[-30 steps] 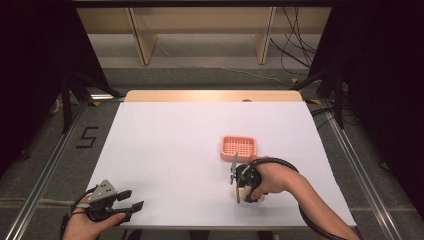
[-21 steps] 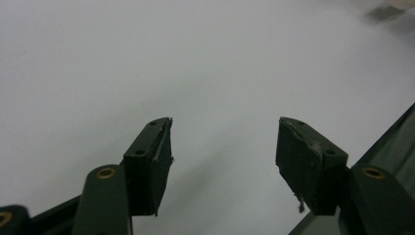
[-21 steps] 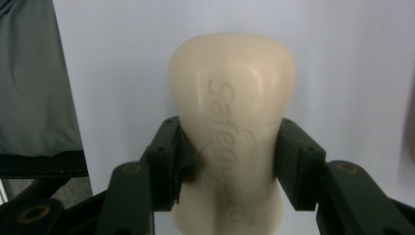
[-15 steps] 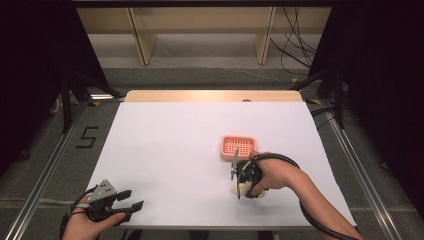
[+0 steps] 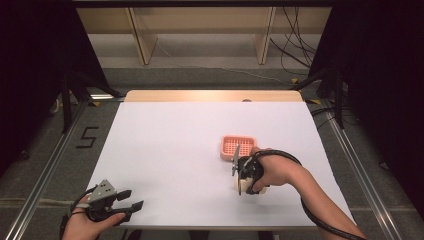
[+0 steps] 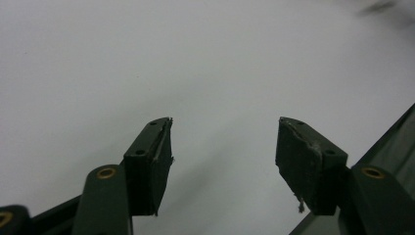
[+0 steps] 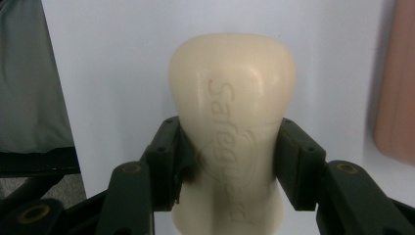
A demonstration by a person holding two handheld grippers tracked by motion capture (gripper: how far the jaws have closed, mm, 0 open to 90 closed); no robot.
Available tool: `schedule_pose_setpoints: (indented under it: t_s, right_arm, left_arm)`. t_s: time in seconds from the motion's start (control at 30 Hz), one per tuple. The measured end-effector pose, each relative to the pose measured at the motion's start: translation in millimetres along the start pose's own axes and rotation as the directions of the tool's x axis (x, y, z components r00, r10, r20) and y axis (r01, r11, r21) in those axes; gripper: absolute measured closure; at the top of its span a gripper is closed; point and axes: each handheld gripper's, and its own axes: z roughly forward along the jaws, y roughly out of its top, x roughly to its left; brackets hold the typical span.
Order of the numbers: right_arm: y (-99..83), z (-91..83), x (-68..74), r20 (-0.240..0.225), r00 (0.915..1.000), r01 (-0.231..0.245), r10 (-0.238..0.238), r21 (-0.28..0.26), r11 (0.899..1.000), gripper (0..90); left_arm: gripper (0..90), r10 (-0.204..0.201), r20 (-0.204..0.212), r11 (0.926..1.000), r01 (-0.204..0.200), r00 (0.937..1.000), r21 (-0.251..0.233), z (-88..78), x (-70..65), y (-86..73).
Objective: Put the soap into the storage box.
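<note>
Right tool (image 7: 230, 161) pinching cream soap bar (image 7: 232, 98) lower centre-right, pink basket (image 5: 238, 146) just above, left tool (image 6: 222, 156) spread, lower left of white desk (image 5: 165, 140).

My left gripper (image 5: 131, 199) was black, with a grey three-cornered plate (image 5: 104, 188) on top. Its two jaws were dark blocks with small screw holes and gold rings lower down. One pad (image 6: 307, 159) looked chipped and had a little thread on it. My right gripper (image 7: 227, 164) was black too. A thick black cable (image 5: 320, 220) ran from it under my bare arm. I wore no sleeves.
</note>
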Motion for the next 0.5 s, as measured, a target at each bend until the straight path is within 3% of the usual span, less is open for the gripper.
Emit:
schedule_pose_setpoints:
  t_s: [0.07, 0.1, 0.17, 0.2, 0.3, 0.33, 0.37, 0.4, 0.43, 0.5]
  right_arm:
    - [0.5, 0.0, -2.0, -0.004, 0.9998, 0.019, -0.019, -0.017, 1.000, 50.6]
    - [0.9, -1.4, -2.2, 0.000, 0.9999, 0.015, -0.015, -0.004, 1.000, 50.6]
    - [0.9, -1.4, -5.1, 0.003, 0.9993, 0.036, -0.036, -0.029, 0.999, 50.6]
    - [0.8, -2.1, -5.1, -0.003, 1.0000, 0.007, -0.007, -0.017, 1.000, 50.6]
    - [1.7, -3.0, -8.0, 0.008, 0.9997, 0.022, -0.022, -0.016, 1.000, 50.6]
    - [1.5, -3.9, -9.0, 0.006, 0.9999, 0.010, -0.010, -0.024, 1.000, 50.6]
    - [1.7, -3.7, -10.4, 0.012, 0.9995, 0.029, -0.029, -0.027, 0.999, 50.6]
    - [1.5, -5.2, -9.0, 0.006, 0.9999, -0.008, 0.008, -0.020, 1.000, 50.6]
    - [1.6, -5.7, -9.5, 0.010, 0.9999, -0.009, 0.009, -0.017, 1.000, 50.6]
    - [1.4, -5.5, -15.3, 0.015, 0.9986, 0.051, -0.051, -0.026, 0.998, 50.6]
  left_arm:
    - [38.0, -0.001, -0.014, 1.0000, 0.001, 0.9999, 0.003, 0.1, -0.6, -0.2]
    - [38.0, 0.002, 0.005, 0.9999, -0.002, 1.0000, 0.012, -0.1, 0.5, 0.0]
    - [38.0, -0.004, 0.001, 1.0000, 0.004, 1.0000, 0.008, 0.2, -0.1, 0.1]
    - [38.0, -0.003, 0.005, 0.9999, 0.003, 1.0000, 0.011, 0.3, 0.2, -0.2]
    - [38.1, -0.011, 0.005, 0.9999, 0.011, 0.9999, 0.000, 1.6, -0.9, -0.7]
    - [38.1, 0.017, -0.003, 0.9998, -0.017, 0.9999, 0.006, 1.4, 1.2, -0.2]
    - [38.1, -0.007, 0.009, 1.0000, 0.007, 0.9999, 0.006, 1.3, -0.5, -0.4]
    - [38.1, 0.014, -0.003, 0.9999, -0.014, 0.9999, 0.010, 1.4, 1.2, -0.2]
    - [38.1, -0.004, 0.002, 1.0000, 0.004, 1.0000, 0.006, 1.5, -0.1, -0.6]
    - [38.1, 0.019, -0.001, 0.9997, -0.019, 0.9998, 0.014, 1.2, 1.5, -0.3]
